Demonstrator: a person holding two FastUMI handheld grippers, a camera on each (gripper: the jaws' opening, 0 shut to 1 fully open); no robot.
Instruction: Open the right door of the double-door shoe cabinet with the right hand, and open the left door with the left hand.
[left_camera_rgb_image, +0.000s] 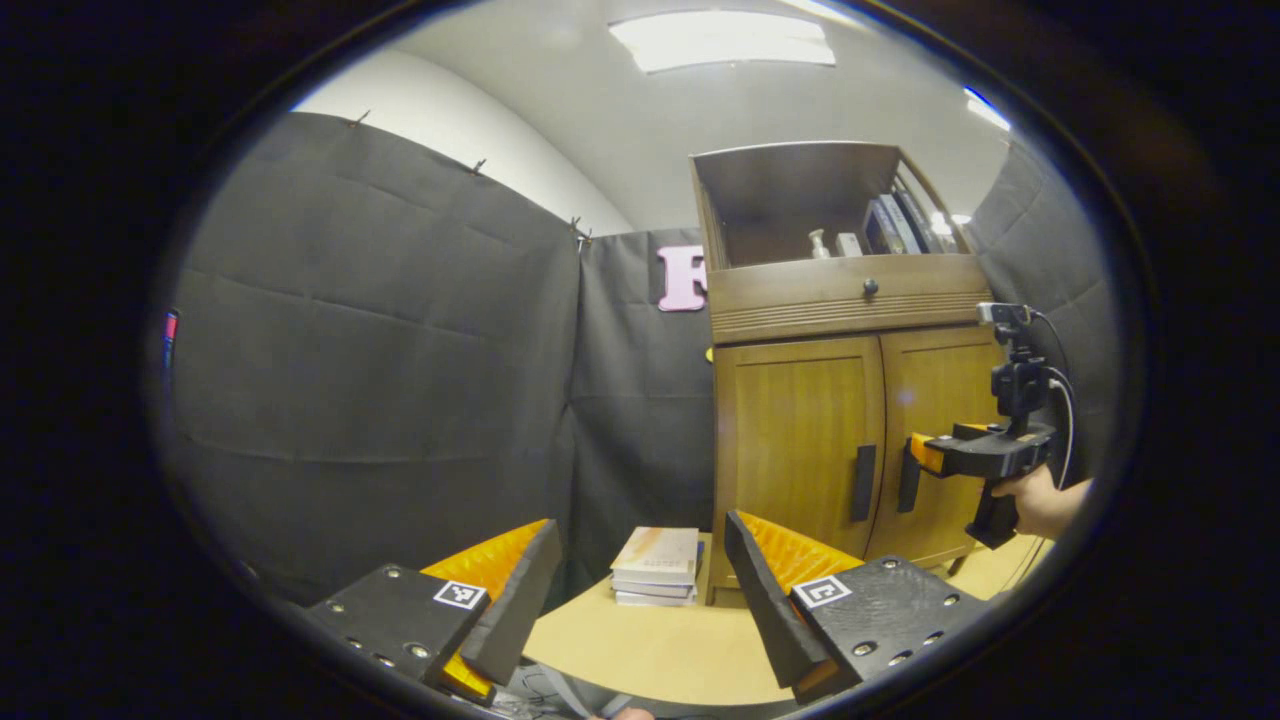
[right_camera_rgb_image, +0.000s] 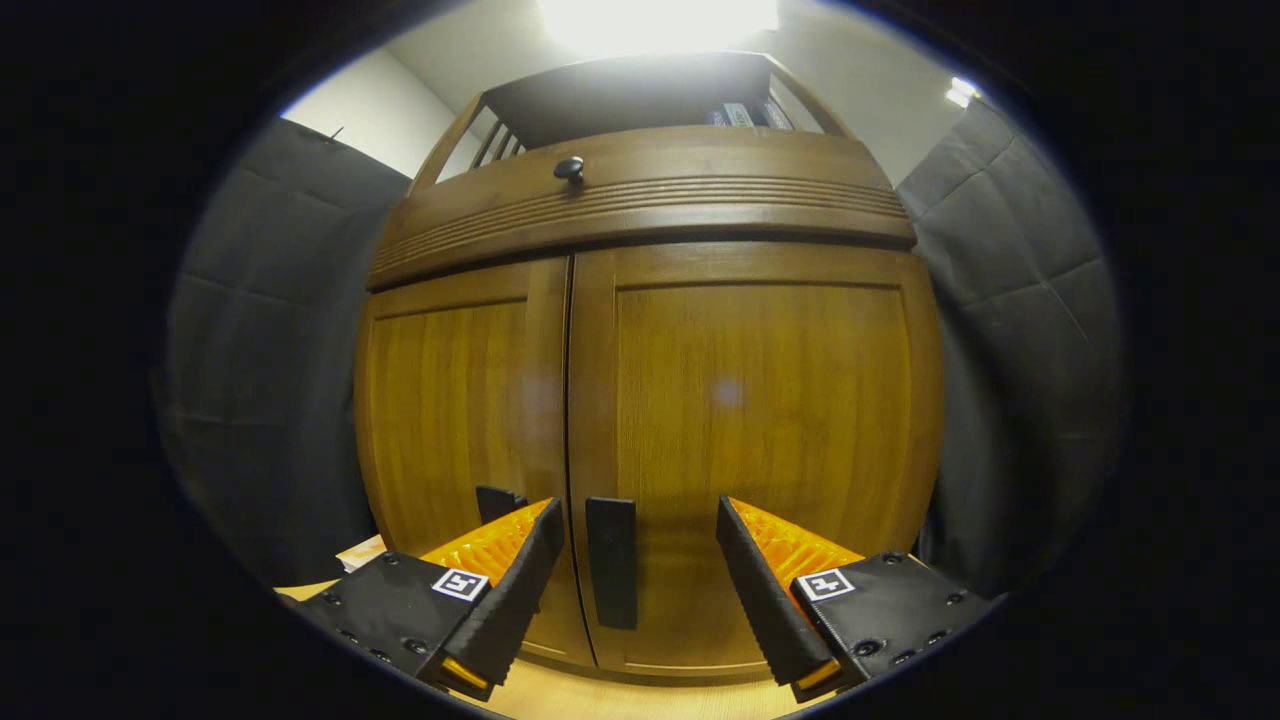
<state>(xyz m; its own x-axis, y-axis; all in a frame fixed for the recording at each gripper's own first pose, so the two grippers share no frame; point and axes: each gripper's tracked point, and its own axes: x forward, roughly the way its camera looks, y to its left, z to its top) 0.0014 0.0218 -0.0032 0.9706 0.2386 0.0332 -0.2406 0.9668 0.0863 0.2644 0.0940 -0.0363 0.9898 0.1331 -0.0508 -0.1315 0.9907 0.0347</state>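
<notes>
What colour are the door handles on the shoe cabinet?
Black; the right door's handle shows best in the right gripper view.

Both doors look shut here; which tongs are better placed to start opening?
Right. The right tongs are open and straddle the right door's handle up close. The left tongs sit well back from the cabinet.

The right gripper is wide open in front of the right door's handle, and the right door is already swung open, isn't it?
Not quite. The right gripper is wide open with the right door's handle between its fingers, but the right door is shut, flush beside the left door. The right gripper view shows it.
</notes>
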